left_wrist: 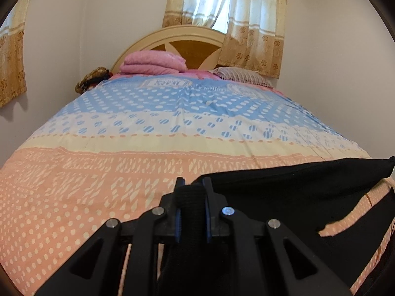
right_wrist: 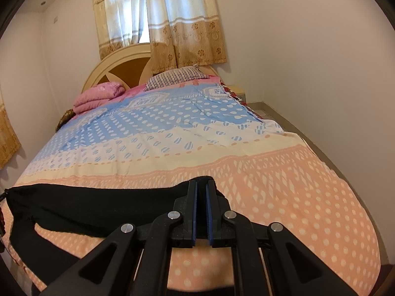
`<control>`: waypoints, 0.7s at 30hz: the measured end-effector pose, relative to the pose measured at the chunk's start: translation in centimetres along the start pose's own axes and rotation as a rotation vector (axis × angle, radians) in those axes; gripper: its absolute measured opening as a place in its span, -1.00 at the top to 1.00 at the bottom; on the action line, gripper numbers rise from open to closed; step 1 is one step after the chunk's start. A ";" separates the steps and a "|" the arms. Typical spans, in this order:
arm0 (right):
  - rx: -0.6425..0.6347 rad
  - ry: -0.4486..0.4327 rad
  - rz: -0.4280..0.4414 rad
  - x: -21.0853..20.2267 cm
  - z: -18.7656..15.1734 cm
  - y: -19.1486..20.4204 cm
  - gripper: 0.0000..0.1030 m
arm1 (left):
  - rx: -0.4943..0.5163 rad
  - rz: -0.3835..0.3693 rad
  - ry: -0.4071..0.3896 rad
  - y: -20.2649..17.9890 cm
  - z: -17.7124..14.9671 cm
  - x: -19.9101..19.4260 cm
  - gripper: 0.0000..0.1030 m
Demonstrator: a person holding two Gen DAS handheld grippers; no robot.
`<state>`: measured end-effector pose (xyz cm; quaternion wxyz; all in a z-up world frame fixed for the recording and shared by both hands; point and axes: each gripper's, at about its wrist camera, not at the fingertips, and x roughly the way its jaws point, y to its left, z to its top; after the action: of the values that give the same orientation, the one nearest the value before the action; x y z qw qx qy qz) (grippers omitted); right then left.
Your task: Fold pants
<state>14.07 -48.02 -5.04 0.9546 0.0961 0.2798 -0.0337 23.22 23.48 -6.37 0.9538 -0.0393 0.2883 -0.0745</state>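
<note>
Both tools grip the same black pants. Left tool [left_wrist: 192, 185] is pinched tight on a thick bunch of the black cloth, which fills the gap between its two fingers. From there the pants [left_wrist: 296, 192] stretch off to the right as one dark band, lifted above the bed, with some loose cloth hanging lower down at the right edge.

Right tool [right_wrist: 201, 187] is closed too, its blue pads almost touching, with the top edge of the pants [right_wrist: 98, 204] caught at its tips. In this view the black band runs away to the left, and more of it droops onto the bedspread near the bottom left.

Under the pants lies the bedspread [left_wrist: 123, 128], pink with dots near the tools, then cream, then blue farther off. Far away at the head of the bed sit a folded pink blanket [left_wrist: 153, 61] and a striped pillow [right_wrist: 175, 77], below a curtained window [right_wrist: 158, 17].
</note>
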 end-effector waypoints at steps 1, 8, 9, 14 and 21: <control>0.007 -0.005 0.003 -0.5 -0.4 -0.2 0.89 | 0.007 -0.005 -0.009 -0.1 -0.2 -0.4 0.71; 0.042 -0.039 0.010 -3.9 -3.7 -2.0 0.89 | 0.028 -0.042 -0.058 -0.1 -2.8 -3.5 0.71; 0.052 -0.041 0.012 -4.5 -4.3 -2.4 0.89 | 0.029 -0.048 -0.064 0.0 -3.3 -4.0 0.71; 0.079 -0.035 0.016 -6.3 -7.5 -3.7 0.89 | 0.016 -0.090 -0.078 0.5 -6.2 -5.9 0.71; 0.111 0.013 0.009 -7.3 -12.1 -5.2 0.89 | 0.029 -0.094 -0.065 0.8 -10.4 -7.2 0.70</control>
<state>0.98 -50.56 -11.90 0.9462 0.1501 0.2832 -0.0443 11.63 25.13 -11.20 0.9586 -0.0415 0.2539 -0.1221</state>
